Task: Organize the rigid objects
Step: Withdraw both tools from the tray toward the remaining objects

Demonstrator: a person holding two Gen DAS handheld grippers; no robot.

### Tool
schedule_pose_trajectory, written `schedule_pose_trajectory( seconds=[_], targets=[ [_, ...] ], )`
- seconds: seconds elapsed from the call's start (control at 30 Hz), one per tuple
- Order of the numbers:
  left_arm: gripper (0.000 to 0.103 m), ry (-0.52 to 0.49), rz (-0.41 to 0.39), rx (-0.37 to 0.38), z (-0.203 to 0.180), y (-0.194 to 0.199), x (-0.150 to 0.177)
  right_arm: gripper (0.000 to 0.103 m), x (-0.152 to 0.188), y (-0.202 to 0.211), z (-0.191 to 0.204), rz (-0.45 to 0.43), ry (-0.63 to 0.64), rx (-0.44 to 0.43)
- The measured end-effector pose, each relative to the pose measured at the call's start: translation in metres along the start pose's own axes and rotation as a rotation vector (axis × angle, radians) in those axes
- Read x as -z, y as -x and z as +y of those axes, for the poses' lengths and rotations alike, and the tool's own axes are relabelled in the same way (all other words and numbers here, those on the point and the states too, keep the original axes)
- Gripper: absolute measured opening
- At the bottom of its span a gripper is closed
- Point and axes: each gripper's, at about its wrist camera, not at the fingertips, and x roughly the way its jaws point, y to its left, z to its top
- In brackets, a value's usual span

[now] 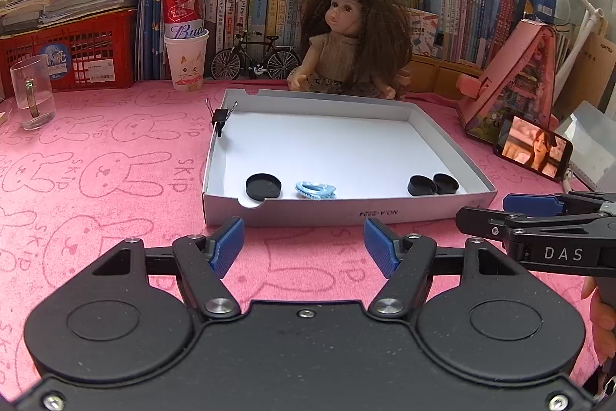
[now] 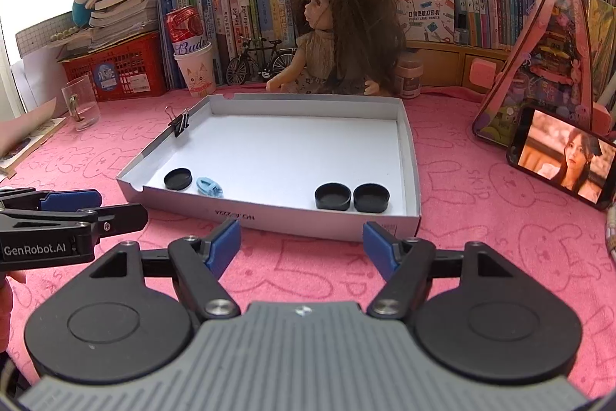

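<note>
A shallow white box lid (image 1: 423, 210) (image 2: 269, 218) lies on the pink cloth. Inside along its near wall lie a black cap (image 1: 263, 185) (image 2: 178, 178), a light blue hair clip (image 1: 315, 190) (image 2: 209, 187) and two black caps side by side (image 1: 433, 184) (image 2: 351, 197). A black binder clip (image 1: 220, 120) (image 2: 179, 124) grips the lid's left wall. My left gripper (image 1: 304, 243) is open and empty just before the lid's near wall. My right gripper (image 2: 301, 241) is open and empty before the lid's near right corner; it also shows in the left wrist view (image 1: 539, 218).
A doll (image 1: 346, 37) (image 2: 335, 37) sits behind the lid. A phone (image 1: 533, 152) (image 2: 566, 162) playing video leans at the right by a pink house model (image 1: 516, 79). A glass mug (image 1: 32, 93) (image 2: 81, 103), a paper cup with a can (image 1: 186, 49), a toy bicycle and books line the back.
</note>
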Motion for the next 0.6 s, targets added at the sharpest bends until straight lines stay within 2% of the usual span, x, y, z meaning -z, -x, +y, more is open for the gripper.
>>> schedule_pose_trajectory(
  seconds=[0.43, 0.6],
  targets=[
    [0.067, -0.056, -0.015, -0.016, -0.005, 0.023, 0.04, 0.081, 0.04, 0.015, 0.008, -0.018, 0.011, 0.003],
    [0.067, -0.068, -0.05, -0.026, -0.004, 0.036, 0.055, 0.081, 0.055, 0.021, 0.011, -0.04, 0.009, 0.0]
  ],
)
